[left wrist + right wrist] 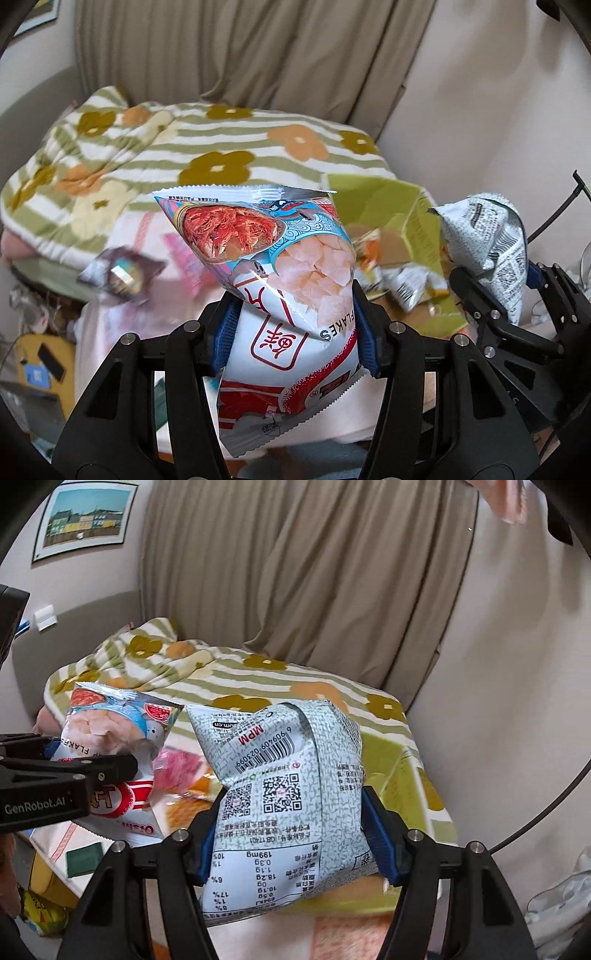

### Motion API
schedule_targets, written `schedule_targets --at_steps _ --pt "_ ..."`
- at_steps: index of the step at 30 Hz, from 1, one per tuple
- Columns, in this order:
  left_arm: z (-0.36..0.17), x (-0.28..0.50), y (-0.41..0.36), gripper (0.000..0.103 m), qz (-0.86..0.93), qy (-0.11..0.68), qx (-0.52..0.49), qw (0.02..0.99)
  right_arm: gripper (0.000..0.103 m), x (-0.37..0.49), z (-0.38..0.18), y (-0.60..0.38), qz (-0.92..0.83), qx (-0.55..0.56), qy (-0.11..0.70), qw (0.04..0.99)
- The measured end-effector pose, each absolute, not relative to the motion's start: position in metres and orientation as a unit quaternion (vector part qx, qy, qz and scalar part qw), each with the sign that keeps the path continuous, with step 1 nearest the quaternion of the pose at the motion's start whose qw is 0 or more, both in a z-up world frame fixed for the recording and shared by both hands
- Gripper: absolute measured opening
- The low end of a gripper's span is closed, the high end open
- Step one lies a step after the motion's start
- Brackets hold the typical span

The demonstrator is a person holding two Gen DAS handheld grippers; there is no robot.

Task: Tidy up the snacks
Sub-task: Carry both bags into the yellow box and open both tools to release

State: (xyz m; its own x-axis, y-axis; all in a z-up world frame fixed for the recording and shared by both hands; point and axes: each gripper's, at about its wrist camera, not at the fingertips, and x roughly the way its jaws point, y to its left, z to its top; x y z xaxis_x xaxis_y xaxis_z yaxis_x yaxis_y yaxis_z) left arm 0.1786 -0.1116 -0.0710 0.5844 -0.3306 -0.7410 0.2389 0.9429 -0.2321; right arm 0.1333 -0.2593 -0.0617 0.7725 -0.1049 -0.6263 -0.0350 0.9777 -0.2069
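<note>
My left gripper (293, 325) is shut on a red, white and blue shrimp flakes bag (273, 266) and holds it up above the bed. The same bag (122, 738) and the left gripper (92, 771) show at the left in the right wrist view. My right gripper (288, 834) is shut on a pale green-white snack bag (288, 775), back side with barcode and QR codes facing me. That bag (487, 240) and the right gripper (506, 299) show at the right in the left wrist view. A light green box (402, 221) with several snack packs (406, 284) inside lies behind.
A green-striped floral blanket (221, 147) lies on the bed at the back. A dark purple snack pack (122, 273) lies blurred at the left. Beige curtains (295, 572) hang behind. A yellow box (40, 358) and clutter sit on the floor at the left.
</note>
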Motion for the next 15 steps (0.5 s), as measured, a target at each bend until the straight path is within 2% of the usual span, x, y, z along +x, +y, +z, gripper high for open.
schedule_targets --at_steps 15 --pt "-0.101 0.258 -0.259 0.051 -0.201 0.460 -0.016 0.865 0.062 0.206 -0.078 -0.369 -0.041 -0.080 0.359 0.929"
